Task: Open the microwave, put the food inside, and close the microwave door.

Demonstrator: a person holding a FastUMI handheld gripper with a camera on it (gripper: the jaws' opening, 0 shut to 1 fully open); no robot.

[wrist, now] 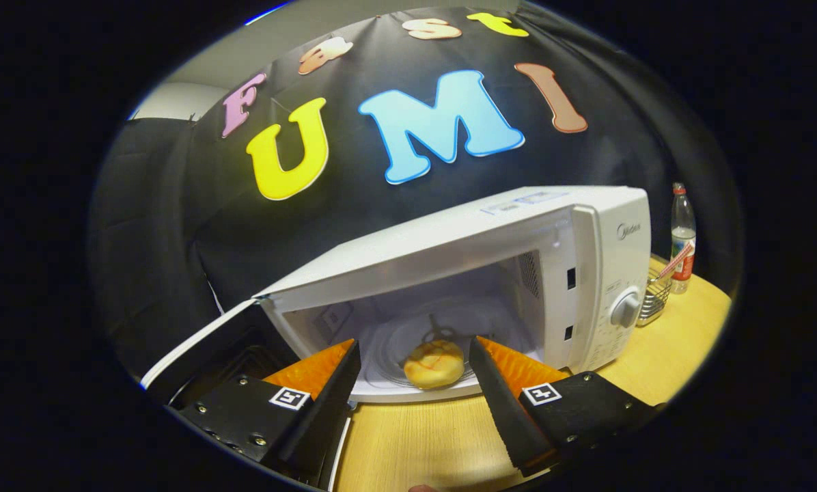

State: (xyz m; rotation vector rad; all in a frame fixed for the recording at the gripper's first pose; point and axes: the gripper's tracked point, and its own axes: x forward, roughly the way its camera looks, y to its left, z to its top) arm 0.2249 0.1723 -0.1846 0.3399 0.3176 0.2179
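Nearest, the gripper (415, 383) hangs with its jaws spread wide and empty over the wooden tabletop (422, 444). Just beyond them the bun (434, 363) sits on the turntable inside the microwave (518, 287), its door (197, 342) swung open left; closing looks like all that remains. Farther right stand a wire basket (654, 297) and a bottle (682, 239).

Pale wooden table (422, 444) bearing an open white microwave (586, 273), wire basket (654, 297) and plastic bottle (682, 239).
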